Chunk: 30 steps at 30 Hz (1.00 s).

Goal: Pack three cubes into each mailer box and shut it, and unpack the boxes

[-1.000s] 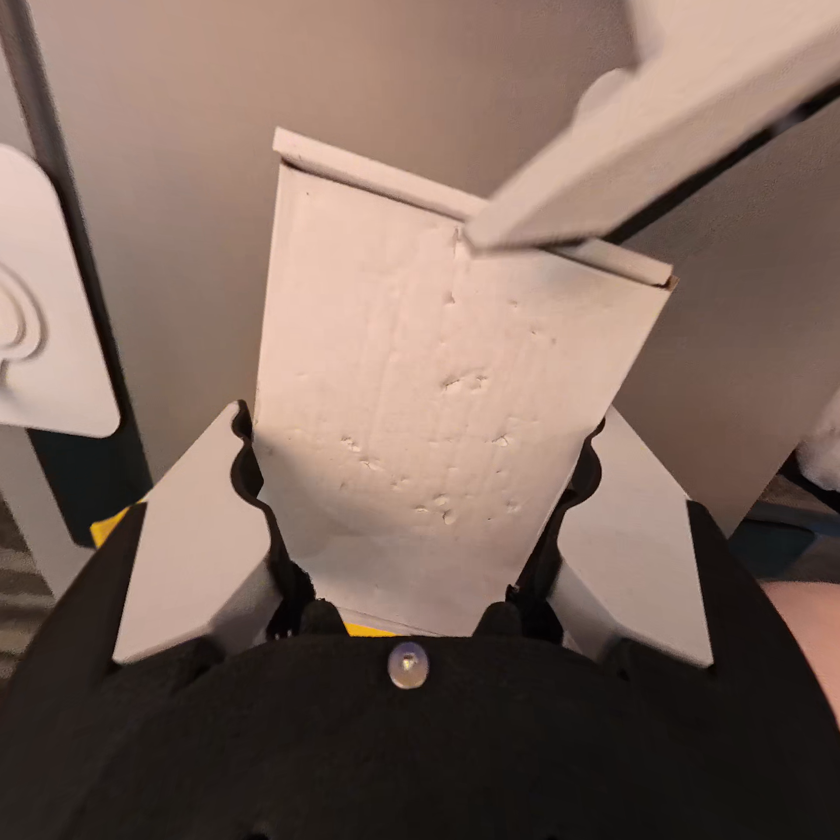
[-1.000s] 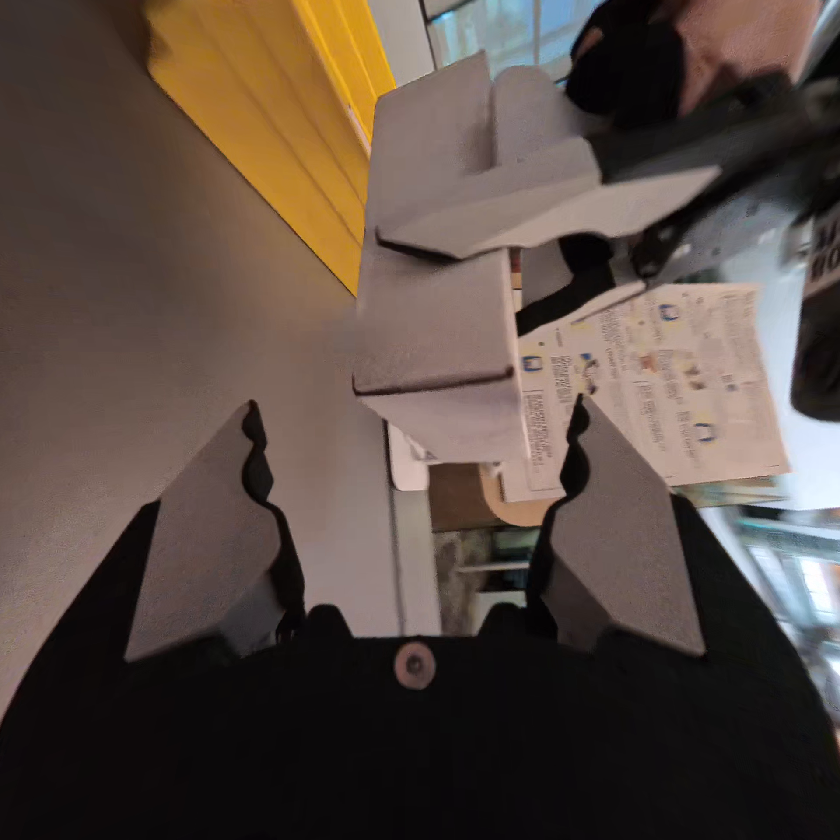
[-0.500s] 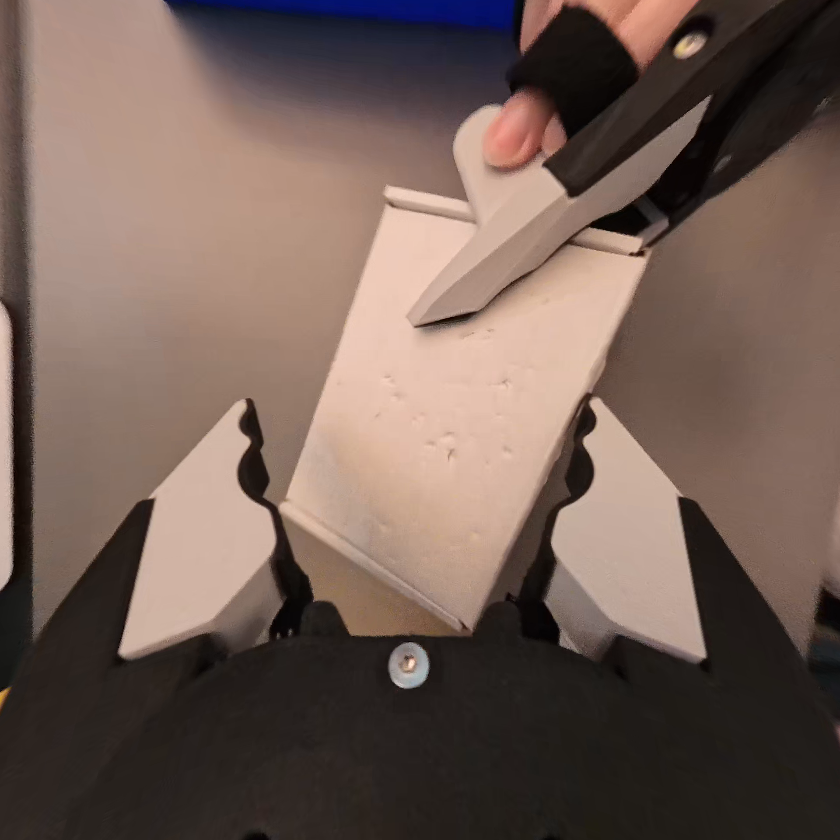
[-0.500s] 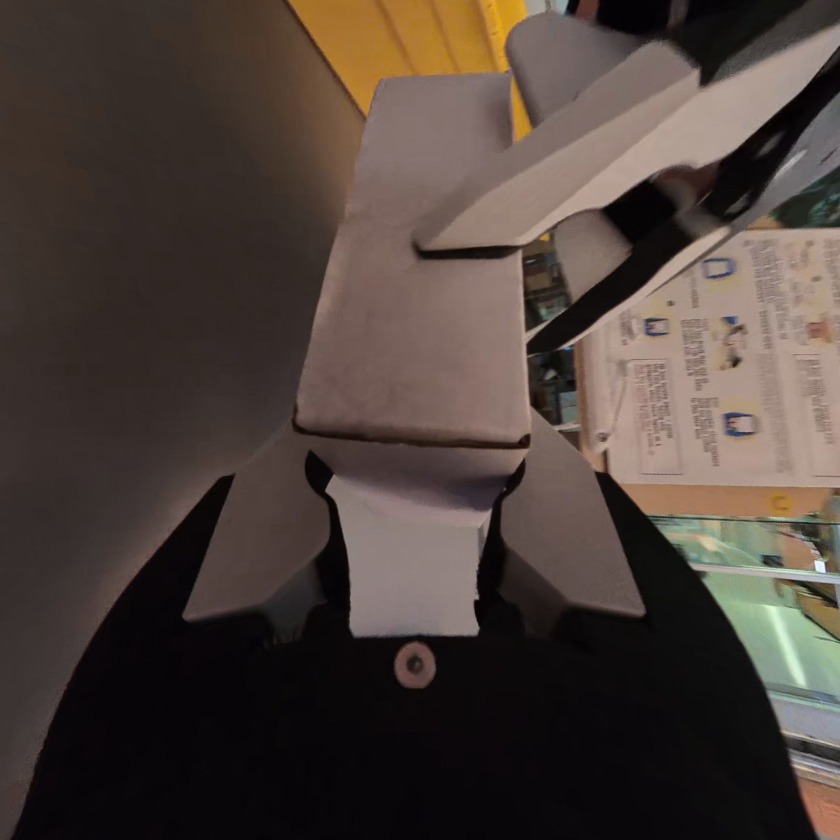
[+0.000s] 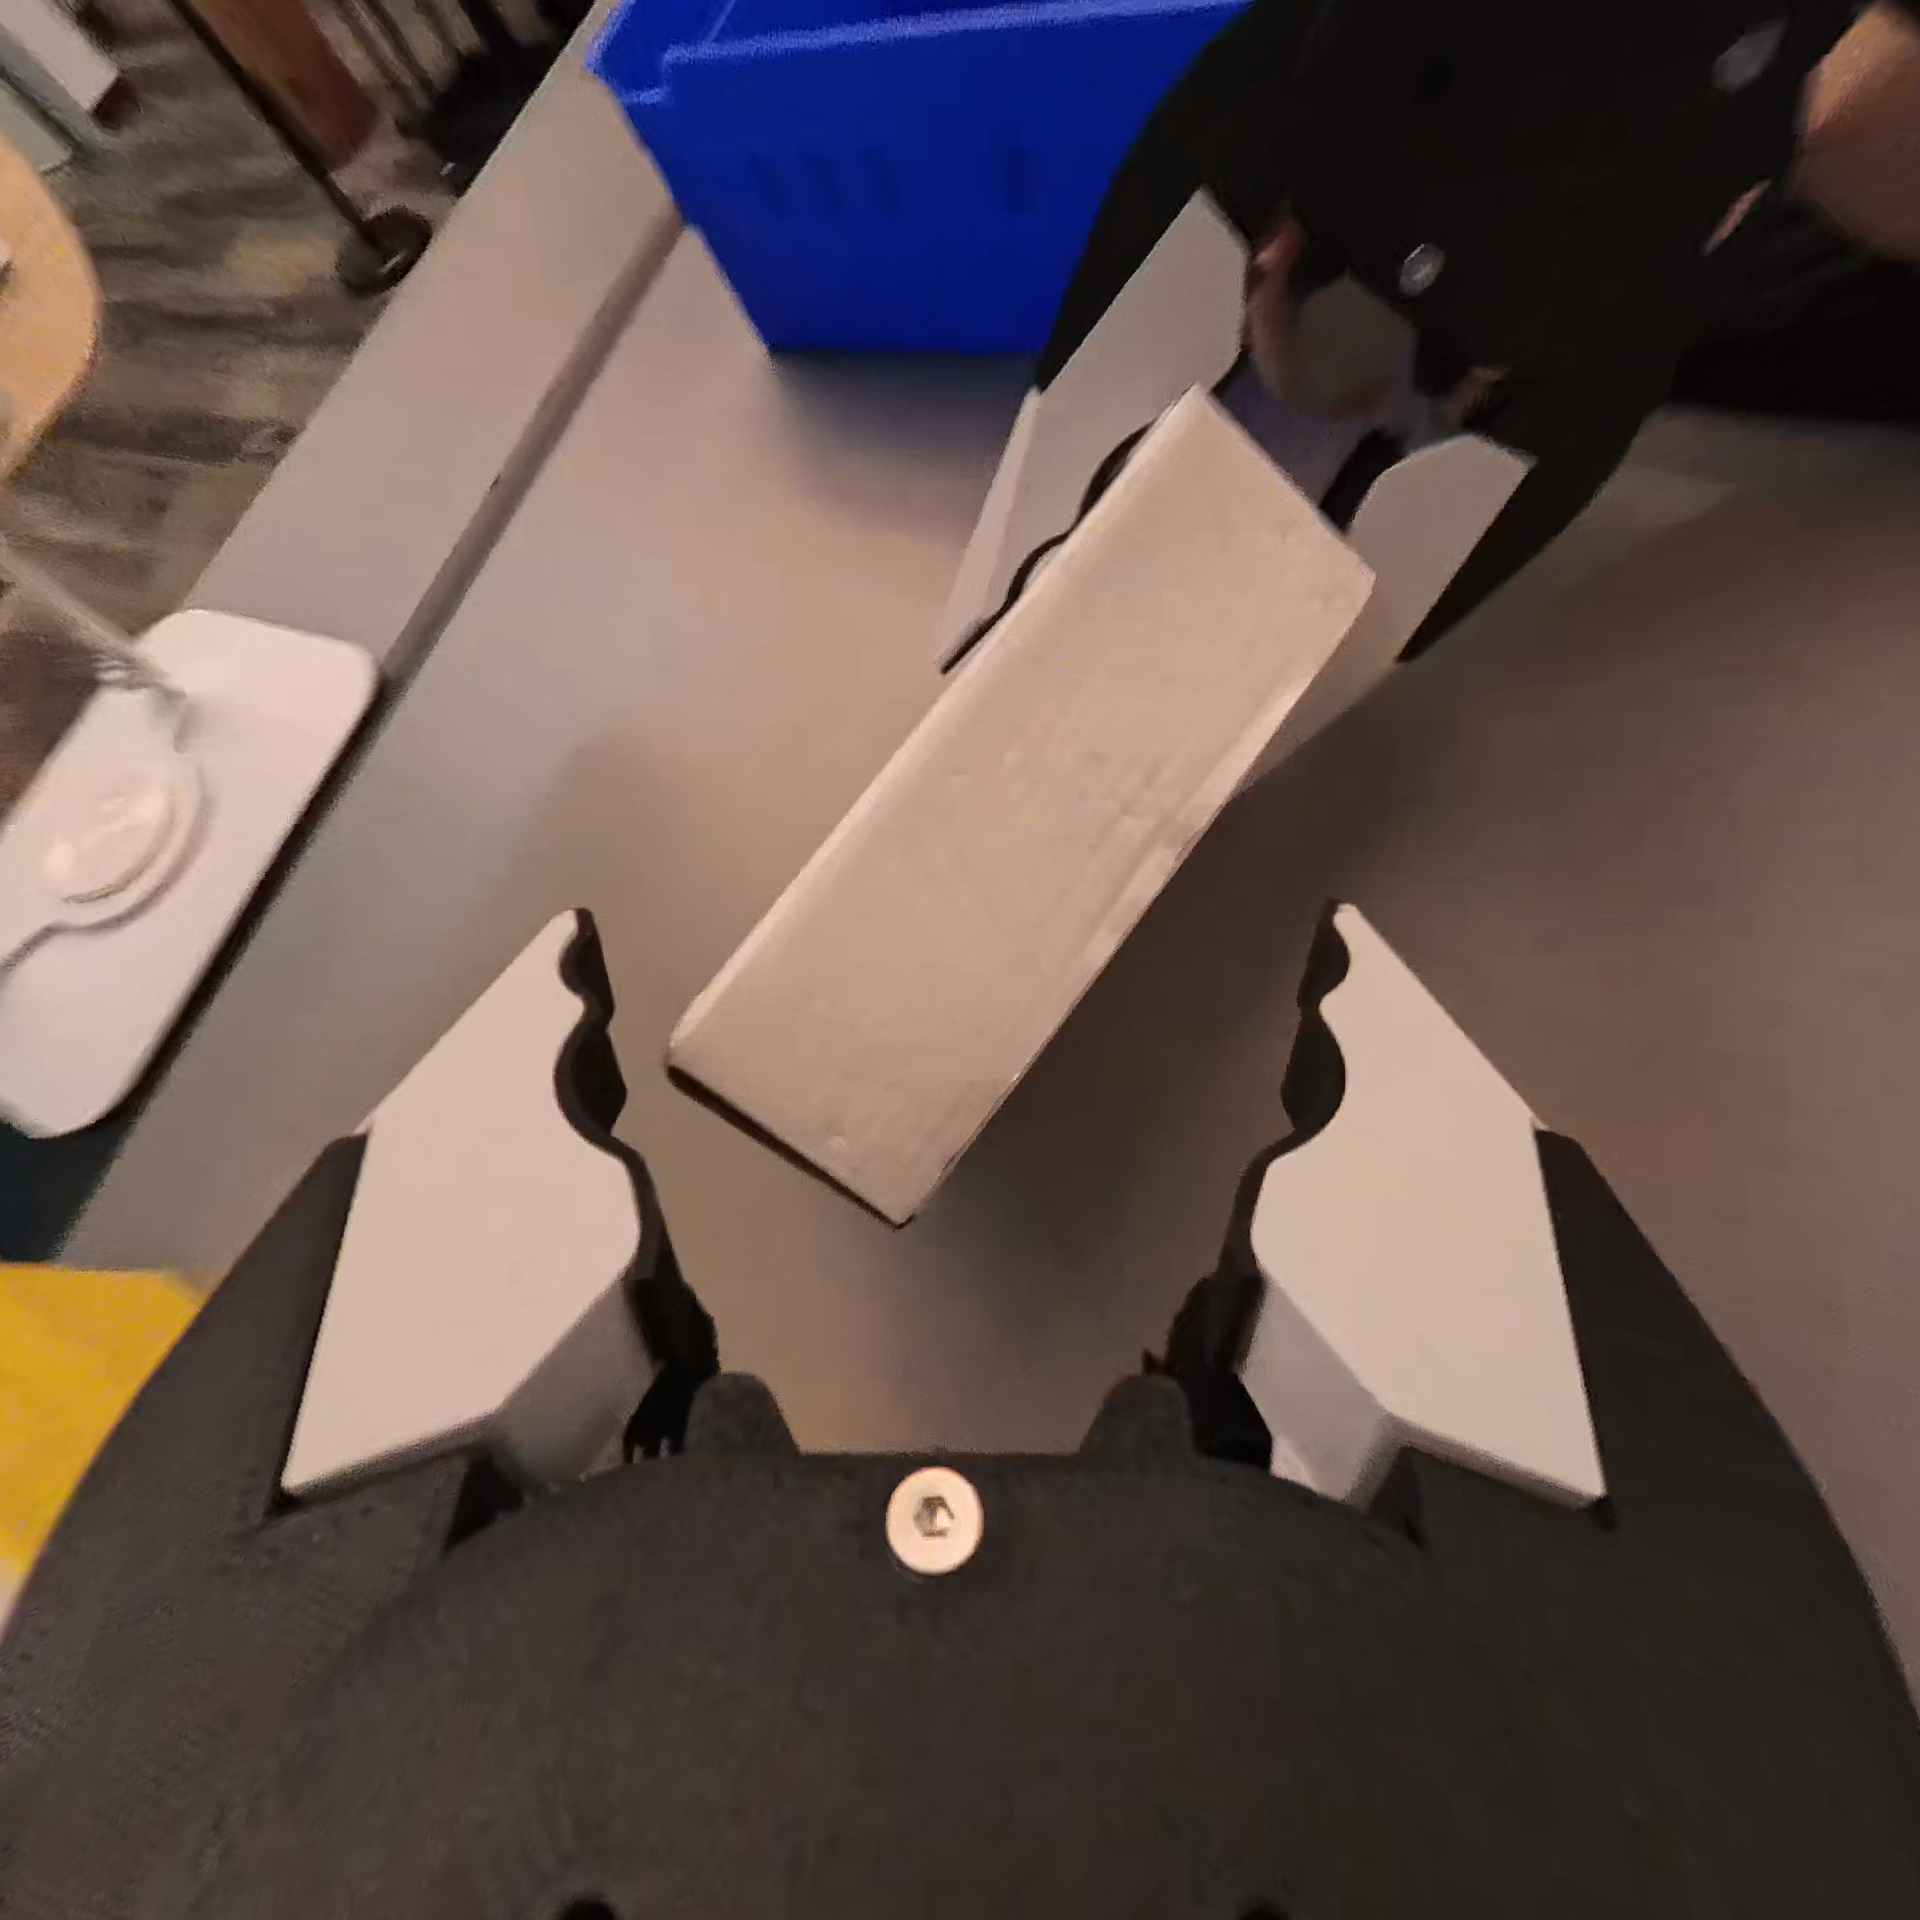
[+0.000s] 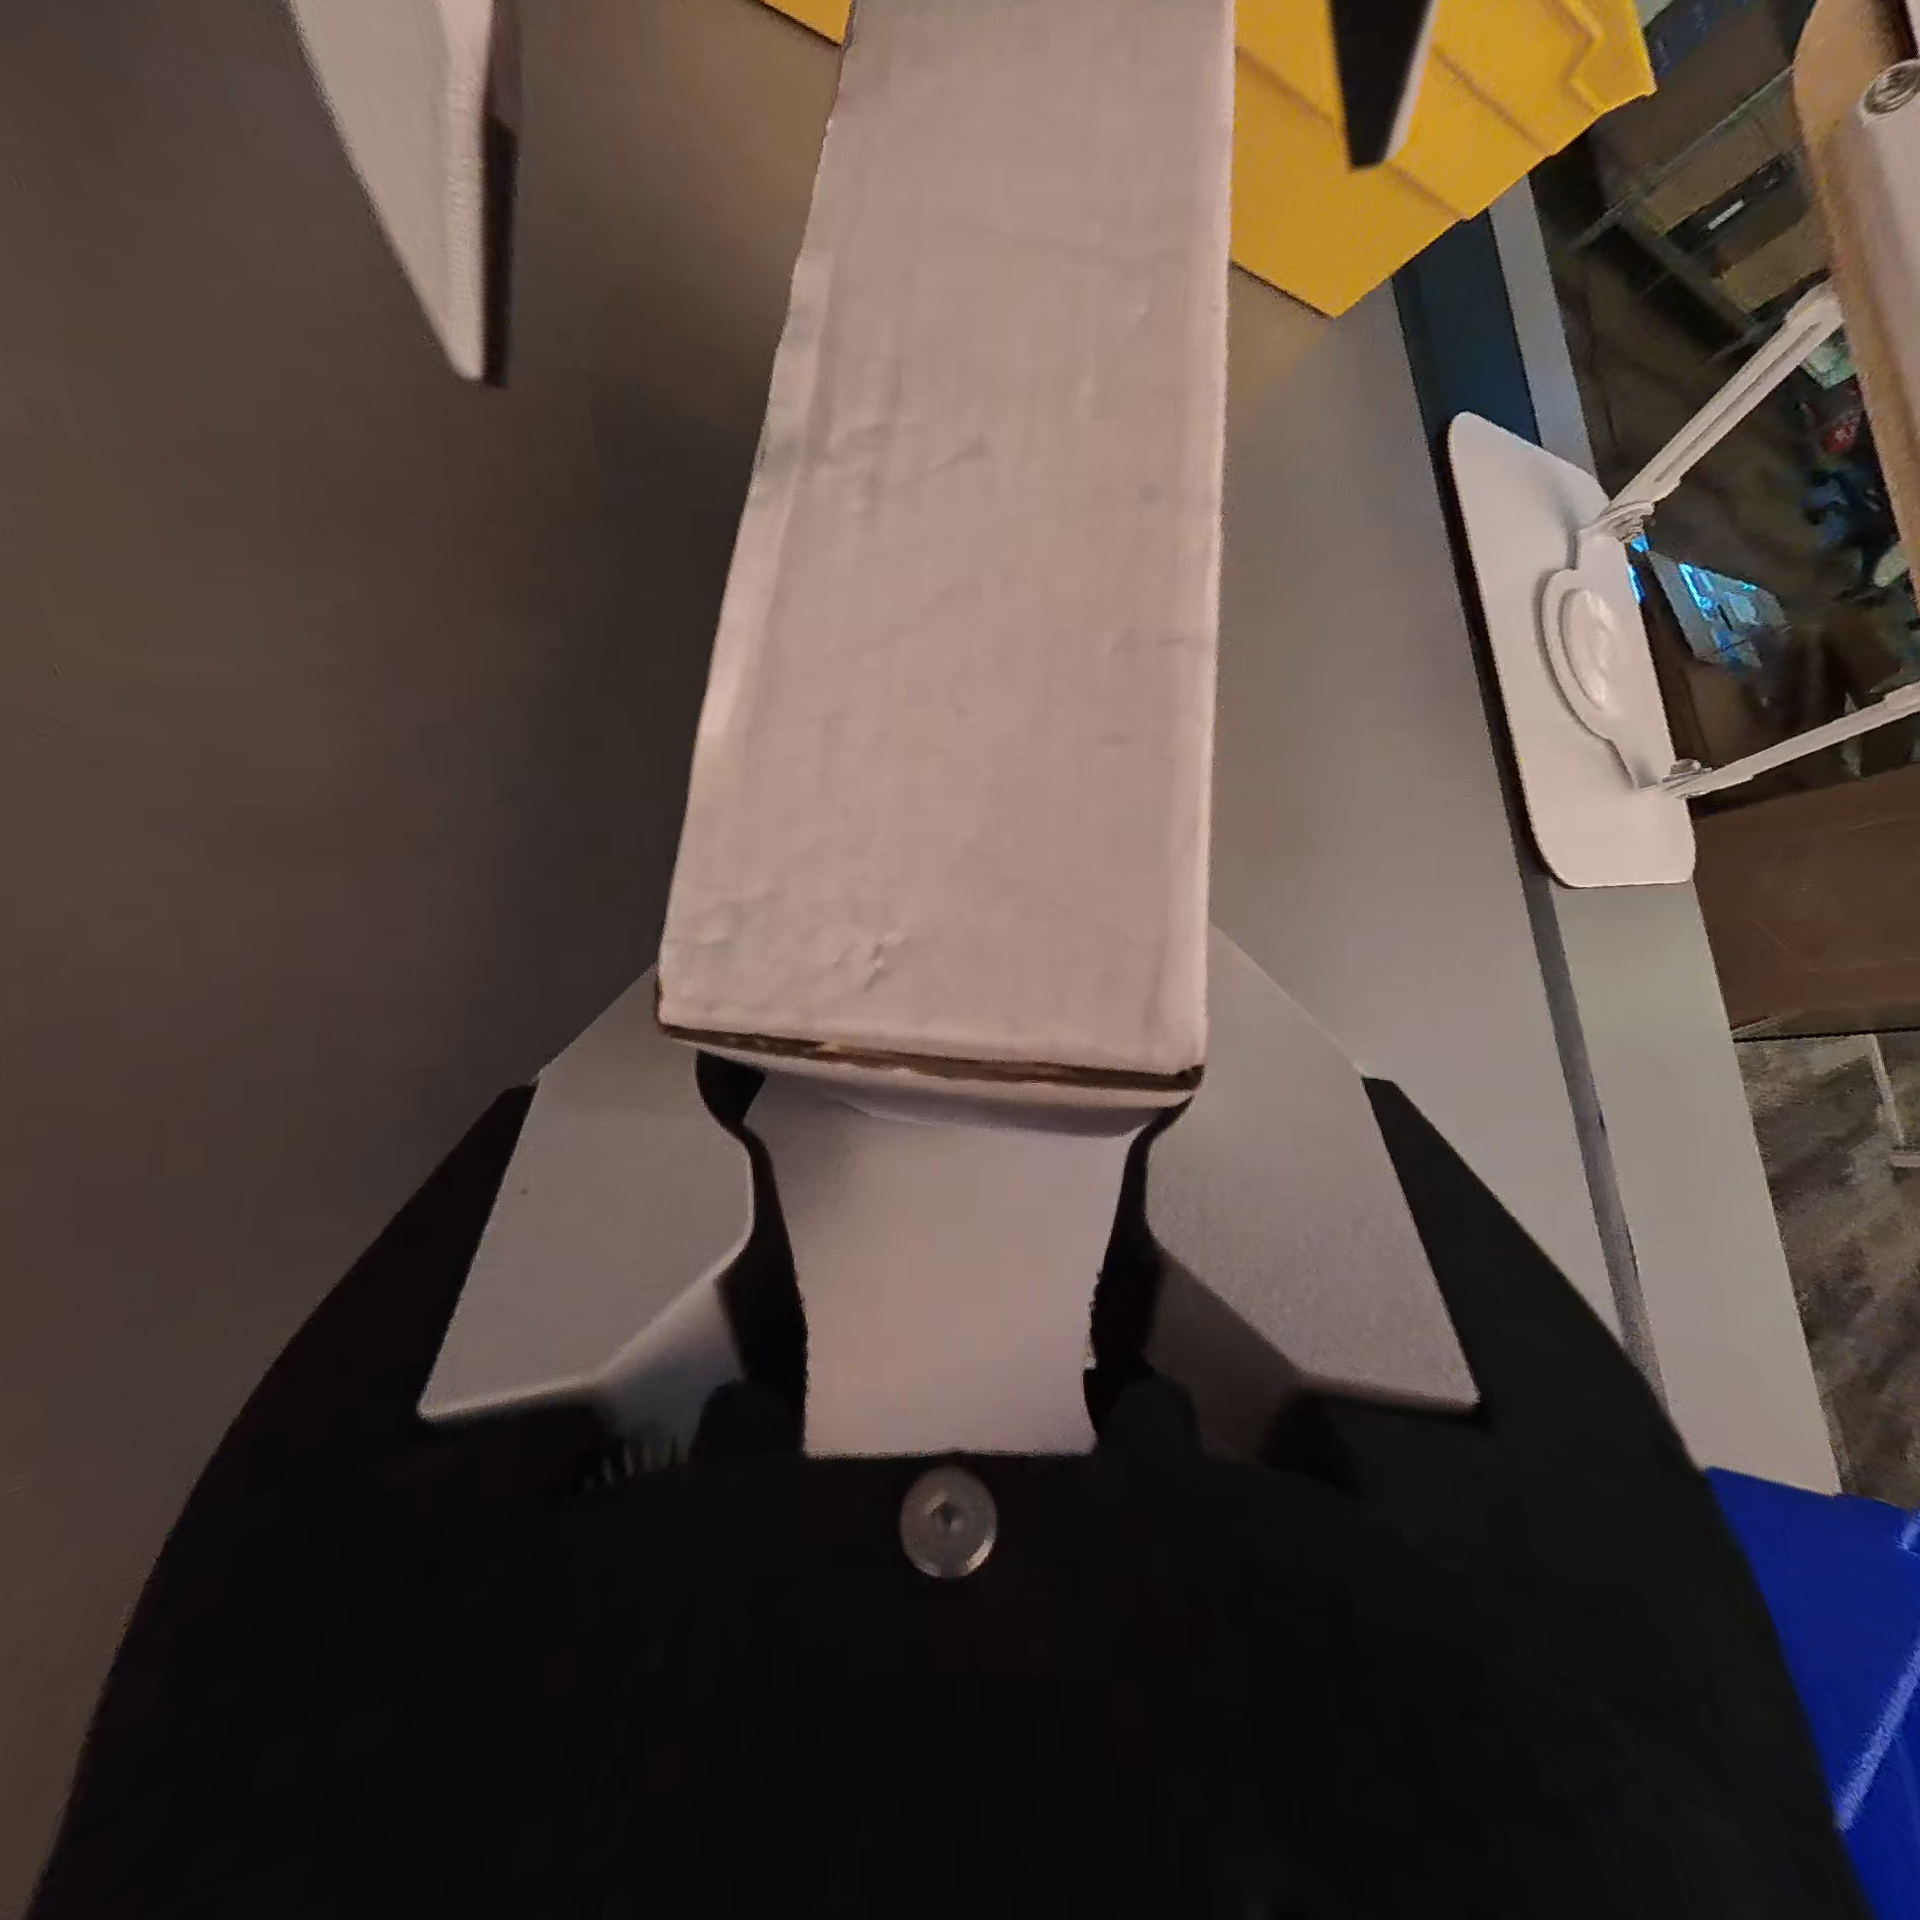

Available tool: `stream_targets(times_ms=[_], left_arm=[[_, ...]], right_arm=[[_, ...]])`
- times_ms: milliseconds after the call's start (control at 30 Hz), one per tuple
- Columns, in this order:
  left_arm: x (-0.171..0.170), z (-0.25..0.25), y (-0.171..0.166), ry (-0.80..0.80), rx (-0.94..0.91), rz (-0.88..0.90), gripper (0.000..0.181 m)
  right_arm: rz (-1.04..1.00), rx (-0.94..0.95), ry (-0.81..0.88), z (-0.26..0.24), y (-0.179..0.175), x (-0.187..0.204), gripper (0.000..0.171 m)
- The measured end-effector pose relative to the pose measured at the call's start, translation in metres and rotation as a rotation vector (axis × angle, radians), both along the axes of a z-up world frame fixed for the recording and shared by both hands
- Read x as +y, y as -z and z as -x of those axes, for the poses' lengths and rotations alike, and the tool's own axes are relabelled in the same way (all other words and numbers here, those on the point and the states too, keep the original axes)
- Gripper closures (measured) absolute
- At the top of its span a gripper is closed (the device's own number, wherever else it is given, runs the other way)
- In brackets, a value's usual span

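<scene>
A shut white mailer box (image 5: 1023,810) hangs in the air above the grey table (image 5: 727,582). My right gripper (image 6: 935,987) is shut on one short end of the box (image 6: 966,623) and holds it lengthwise. In the left wrist view the right gripper (image 5: 1174,634) clamps the box's far end. My left gripper (image 5: 956,920) is open and empty, with the box's near end between its fingertips and touching neither. Its fingers (image 6: 447,187) show at the top of the right wrist view, on either side of the box. No cubes are in view.
A blue bin (image 5: 914,156) stands on the table behind the right gripper. A yellow bin (image 6: 1403,177) stands at the other end. A white stand base (image 5: 156,831) sits at the table's edge, and the floor shows beyond it. My right fingertips sit around 9 centimeters from my left ones.
The right gripper closed on the box's end and now carries it. The left gripper let go, opened and drew back from the box.
</scene>
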<state>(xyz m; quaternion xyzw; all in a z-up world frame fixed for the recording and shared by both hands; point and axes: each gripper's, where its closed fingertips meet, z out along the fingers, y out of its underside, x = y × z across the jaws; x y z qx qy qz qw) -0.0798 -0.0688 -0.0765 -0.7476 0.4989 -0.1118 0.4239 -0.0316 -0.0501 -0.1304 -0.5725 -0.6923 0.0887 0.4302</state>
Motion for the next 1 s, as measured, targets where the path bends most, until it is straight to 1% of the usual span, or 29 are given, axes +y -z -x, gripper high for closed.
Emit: stream_targets(times_ms=[67, 100, 167, 233, 267, 333, 400, 433, 500, 600, 667, 767, 867, 1000], left_arm=[[-0.008, -0.007, 0.001, 0.042, -0.082, 0.015, 0.048], [-0.008, -0.007, 0.002, 0.049, -0.091, -0.006, 0.051], [-0.006, -0.005, 0.004, 0.046, -0.087, -0.063, 0.054], [-0.009, -0.005, 0.015, 0.052, -0.089, -0.049, 0.053], [-0.011, -0.004, 0.023, 0.058, -0.072, -0.043, 0.048], [-0.007, -0.001, 0.036, 0.049, -0.018, -0.065, 0.052], [-0.005, -0.004, 0.043, 0.032, -0.019, -0.066, 0.05], [-0.003, -0.008, 0.043, 0.023, -0.036, -0.066, 0.048], [-0.002, -0.011, 0.039, 0.009, -0.077, -0.068, 0.061], [-0.008, -0.015, 0.033, 0.053, -0.167, -0.029, 0.069], [-0.012, -0.017, 0.035, 0.086, -0.189, -0.013, 0.068], [-0.013, -0.02, 0.044, 0.095, -0.159, -0.017, 0.067], [-0.018, -0.022, 0.041, 0.141, -0.167, -0.017, 0.072], [-0.023, -0.027, 0.036, 0.217, -0.221, -0.062, 0.074]], right_arm=[[0.003, -0.004, -0.01, -0.002, 0.0, -0.005, 0.1], [0.003, -0.005, -0.016, -0.002, 0.0, -0.007, 0.1], [0.001, -0.003, -0.023, -0.003, 0.001, -0.01, 0.1], [0.007, -0.003, -0.025, -0.004, 0.001, -0.012, 0.1], [0.01, -0.002, -0.027, -0.005, 0.001, -0.014, 0.1], [0.02, -0.001, -0.039, -0.006, 0.001, -0.018, 0.1], [0.033, 0.002, -0.057, -0.007, 0.001, -0.022, 0.1], [0.042, 0.004, -0.059, -0.007, 0.001, -0.023, 0.1], [0.071, 0.01, -0.072, -0.009, 0.001, -0.026, 0.1], [0.103, 0.026, -0.096, -0.01, 0.0, -0.032, 0.1], [0.094, 0.022, -0.114, -0.01, 0.001, -0.035, 0.099], [0.097, 0.019, -0.135, -0.01, 0.001, -0.038, 0.099], [0.117, 0.025, -0.146, -0.012, 0.001, -0.041, 0.099], [0.127, 0.035, -0.154, -0.012, 0.001, -0.042, 0.099]])
